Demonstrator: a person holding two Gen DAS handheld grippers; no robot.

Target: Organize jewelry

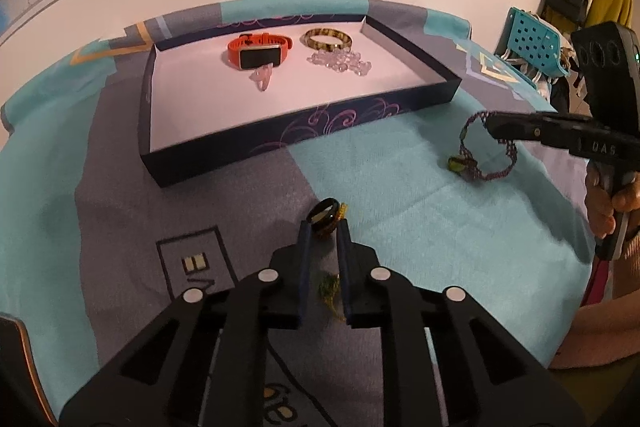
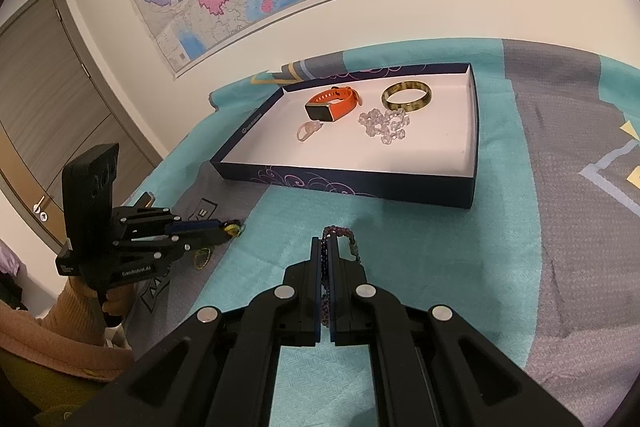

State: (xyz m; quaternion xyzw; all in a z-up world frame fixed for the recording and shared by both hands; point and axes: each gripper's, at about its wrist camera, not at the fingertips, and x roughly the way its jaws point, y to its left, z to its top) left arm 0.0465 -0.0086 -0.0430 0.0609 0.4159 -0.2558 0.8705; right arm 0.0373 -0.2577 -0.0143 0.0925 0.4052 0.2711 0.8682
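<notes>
The left gripper [image 1: 324, 227] pinches a dark ring with yellow tassel [image 1: 325, 217]; the right gripper [image 2: 326, 247] clamps a braided bracelet [image 2: 340, 233]. Lift both clear of the tray's near wall [image 1: 304, 131].

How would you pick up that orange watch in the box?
Grip the orange watch across its narrow dark screen block, coming from above. It rests inside the box, whose walls block a sideways reach. The small pink ring lies close in front, so the fingers should straddle the block's short width.
</notes>
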